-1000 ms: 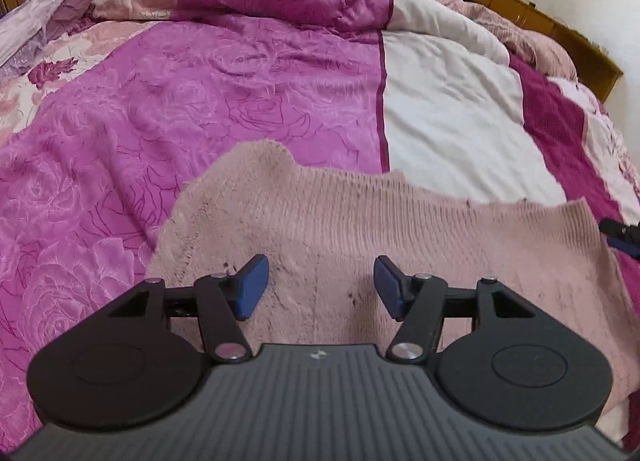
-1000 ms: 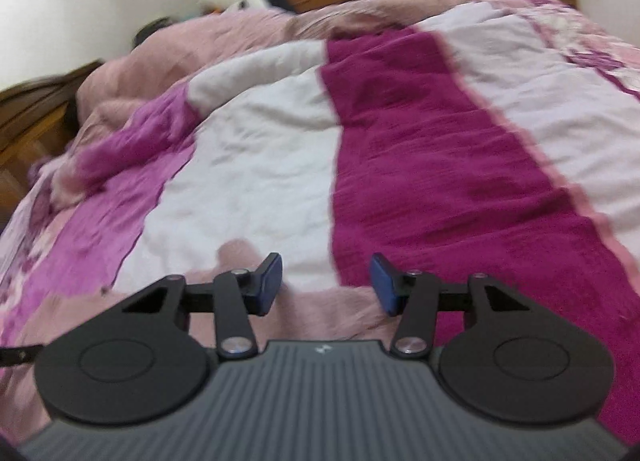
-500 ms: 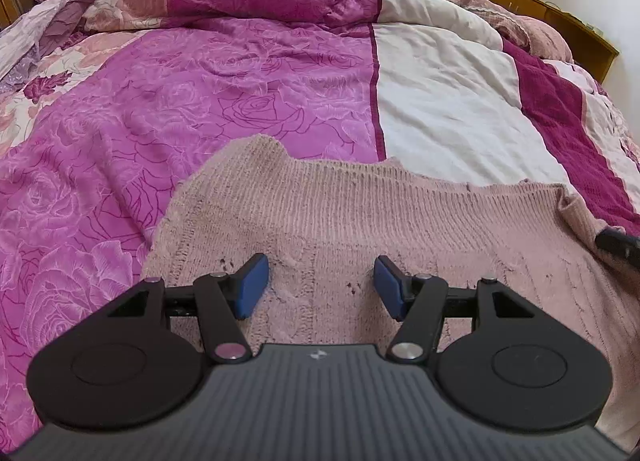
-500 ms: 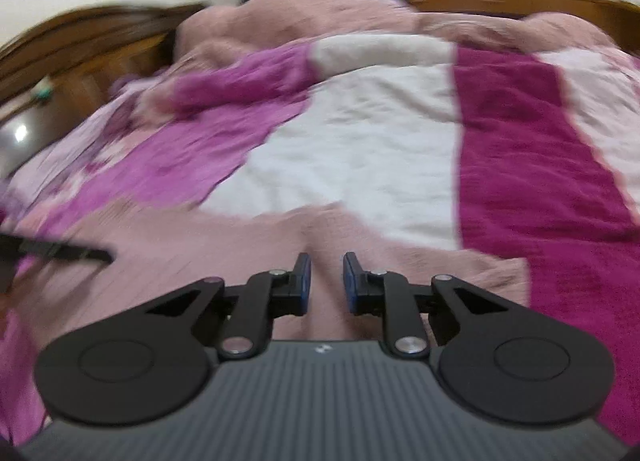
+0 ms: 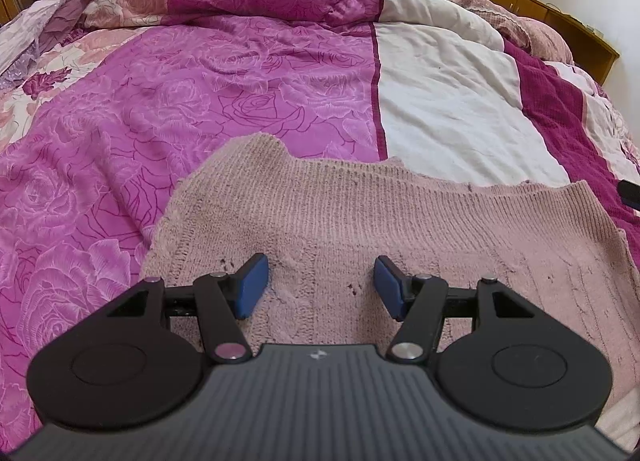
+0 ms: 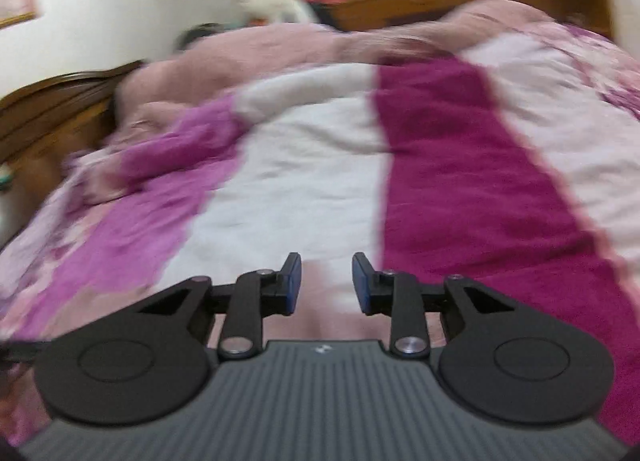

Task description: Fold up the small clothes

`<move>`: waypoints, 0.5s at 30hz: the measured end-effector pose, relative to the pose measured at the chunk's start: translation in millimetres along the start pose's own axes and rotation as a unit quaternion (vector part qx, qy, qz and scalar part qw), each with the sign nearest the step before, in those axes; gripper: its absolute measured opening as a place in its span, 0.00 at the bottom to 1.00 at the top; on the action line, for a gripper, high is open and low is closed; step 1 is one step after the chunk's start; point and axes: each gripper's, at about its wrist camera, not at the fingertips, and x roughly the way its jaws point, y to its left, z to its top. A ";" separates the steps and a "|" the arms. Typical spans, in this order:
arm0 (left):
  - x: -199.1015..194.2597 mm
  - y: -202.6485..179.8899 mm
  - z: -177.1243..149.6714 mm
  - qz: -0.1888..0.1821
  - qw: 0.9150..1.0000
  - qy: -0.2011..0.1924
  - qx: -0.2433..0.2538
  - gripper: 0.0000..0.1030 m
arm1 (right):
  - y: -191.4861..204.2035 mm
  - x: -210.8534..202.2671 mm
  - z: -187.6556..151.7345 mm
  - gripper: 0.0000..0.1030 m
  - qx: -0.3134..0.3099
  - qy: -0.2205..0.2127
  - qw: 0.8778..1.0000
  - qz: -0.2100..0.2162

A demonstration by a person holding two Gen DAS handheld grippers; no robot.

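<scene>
Since the earlier frame the right gripper (image 6: 326,283) had lifted away, its jaws just reopening, narrow and empty. The left gripper (image 5: 320,286) hovered wide over the pink knit garment (image 5: 380,229), spread flat on the bedspread's (image 5: 240,101) near side, likely ready for the next fold.

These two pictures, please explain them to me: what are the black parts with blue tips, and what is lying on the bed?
Each picture comes from a camera fixed on a hand-held gripper, looking forward along its two fingers. The black arms with blue pads are those fingers. The left gripper is open above a pink knitted sweater spread flat on the bedspread. The right gripper, in the blurred picture, has just been opening; it holds nothing, with pink knit showing below the gap. So nothing is held.
</scene>
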 end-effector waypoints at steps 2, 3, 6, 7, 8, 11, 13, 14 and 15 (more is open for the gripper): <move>0.5 0.3 0.2 0.000 1.000 0.000 0.000 0.64 | -1.6 11.1 -0.8 0.31 -0.031 0.011 0.999 -0.038; 0.2 0.2 0.1 0.000 1.000 0.000 0.000 0.64 | -0.4 15.7 -2.7 0.31 -0.053 0.021 0.997 -0.048; 0.5 0.3 0.1 0.000 1.000 0.000 0.001 0.64 | 7.8 23.1 -12.3 0.31 -0.105 0.055 0.992 -0.049; 0.5 0.3 0.2 0.000 1.000 0.000 0.001 0.64 | 10.4 23.0 -16.5 0.31 -0.114 0.061 0.991 -0.042; 0.6 0.5 0.1 0.000 1.000 0.000 0.001 0.64 | 13.3 21.5 -19.9 0.31 -0.117 0.061 0.991 -0.033; 0.1 0.5 0.2 0.000 1.000 0.000 0.001 0.64 | 23.3 12.3 -28.9 0.30 -0.125 0.044 0.991 -0.011; 0.4 0.7 0.2 -0.001 1.000 0.000 0.001 0.64 | 30.4 10.3 -30.2 0.30 -0.136 0.039 0.990 -0.002; 0.5 0.9 0.2 -0.001 1.000 0.000 0.001 0.64 | 33.0 7.0 -33.1 0.30 -0.141 0.041 0.989 0.005; 0.4 0.8 0.0 -0.001 1.000 0.000 0.001 0.64 | 34.9 6.1 -34.9 0.30 -0.145 0.046 0.988 0.016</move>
